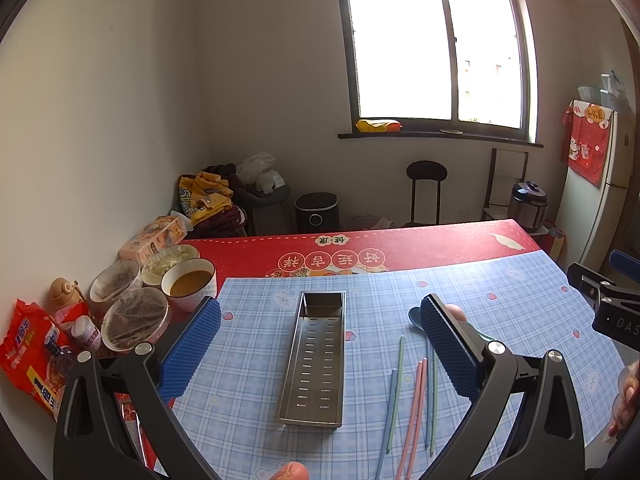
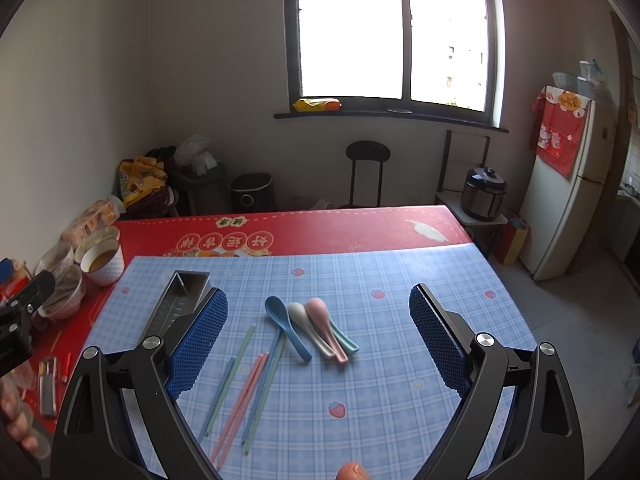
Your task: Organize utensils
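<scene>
At the far left edge of the left wrist view, on the red printed tablecloth (image 1: 440,246), I see a red instant-noodle packet (image 1: 28,356). Beside it stand two clear plastic bowls covered with film (image 1: 134,318), their dark contents too blurred to make out. Behind them sit a white bowl of pale shredded food (image 1: 170,258) and a white ceramic bowl of brown sauce (image 1: 191,283).

My left gripper (image 1: 320,344) hangs above the blue checked mat (image 1: 500,300) with its blue-padded jaws spread wide, holding nothing. Between them in the lower centre of the frame lies the long rectangular perforated steel tray (image 1: 316,360); nothing is in it.

Right of the tray, on the mat, lie the pastel chopsticks (image 1: 416,404), in blue, green and pink, loose and roughly parallel. None touch the tray.

In the right wrist view my right gripper (image 2: 318,338) also stands wide open and empty. The tray shows at centre left, partly hidden by the gripper's left finger. Between the fingers, mid-frame, lies a cluster of plastic soup spoons: a blue spoon (image 2: 286,326), a grey-white spoon (image 2: 308,326), a pink spoon (image 2: 326,326) and a teal spoon (image 2: 346,340) whose bowl is hidden under the pink one. They overlap each other, handles pointing toward the lower right, and the blue spoon's handle crosses the upper ends of two of the chopsticks.
</scene>
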A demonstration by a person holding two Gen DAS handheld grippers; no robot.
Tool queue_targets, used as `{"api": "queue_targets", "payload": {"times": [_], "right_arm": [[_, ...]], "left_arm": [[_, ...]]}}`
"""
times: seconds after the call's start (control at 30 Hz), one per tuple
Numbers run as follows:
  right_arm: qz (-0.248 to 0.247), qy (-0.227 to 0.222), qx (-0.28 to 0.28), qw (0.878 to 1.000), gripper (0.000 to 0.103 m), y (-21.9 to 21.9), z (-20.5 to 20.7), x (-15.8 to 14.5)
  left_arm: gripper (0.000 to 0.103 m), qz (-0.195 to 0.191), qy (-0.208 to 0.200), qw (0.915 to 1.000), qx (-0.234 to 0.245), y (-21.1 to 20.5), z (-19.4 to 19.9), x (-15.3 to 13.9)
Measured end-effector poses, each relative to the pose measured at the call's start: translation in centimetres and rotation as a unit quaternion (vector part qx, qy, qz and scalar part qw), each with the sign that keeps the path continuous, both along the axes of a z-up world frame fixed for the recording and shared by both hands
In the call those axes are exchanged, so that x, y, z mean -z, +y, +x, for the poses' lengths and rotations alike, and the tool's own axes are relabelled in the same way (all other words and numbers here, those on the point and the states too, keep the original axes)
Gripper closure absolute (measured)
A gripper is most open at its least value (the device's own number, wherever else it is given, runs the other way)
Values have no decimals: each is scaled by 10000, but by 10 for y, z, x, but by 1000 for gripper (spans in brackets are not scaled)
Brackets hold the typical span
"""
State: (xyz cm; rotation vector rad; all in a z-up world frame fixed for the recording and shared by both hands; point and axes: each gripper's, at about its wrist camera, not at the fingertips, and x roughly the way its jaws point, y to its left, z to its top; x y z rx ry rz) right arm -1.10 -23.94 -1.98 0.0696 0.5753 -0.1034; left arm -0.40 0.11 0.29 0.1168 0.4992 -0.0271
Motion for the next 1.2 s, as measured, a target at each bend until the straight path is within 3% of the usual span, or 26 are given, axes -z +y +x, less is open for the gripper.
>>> {"api": "queue_targets", "payload": {"times": [0.57, 0.77, 0.97, 1.0, 1.07, 1.2], "right_arm": [[226, -31, -4, 9997, 14, -10, 6, 2], [489, 138, -298, 9983, 14, -24, 23, 26], [454, 559, -395, 9966, 14, -28, 45, 70], [487, 626, -417, 9960, 14, -29, 47, 77], [529, 765, -479, 9945, 14, -29, 51, 91], [669, 1066, -745, 9892, 14, -27, 53, 116]], "left_arm": [[5, -154, 89, 9997, -178, 16, 8, 4], [5, 65, 489, 9988, 31, 20, 20, 29], [7, 179, 810, 9954, 488, 18, 28, 72], [9, 155, 910, 9941, 566, 17, 30, 81], [24, 67, 1238, 9890, 804, 15, 34, 101], [50, -631, 2130, 9692, 1062, 8, 42, 145]]}}
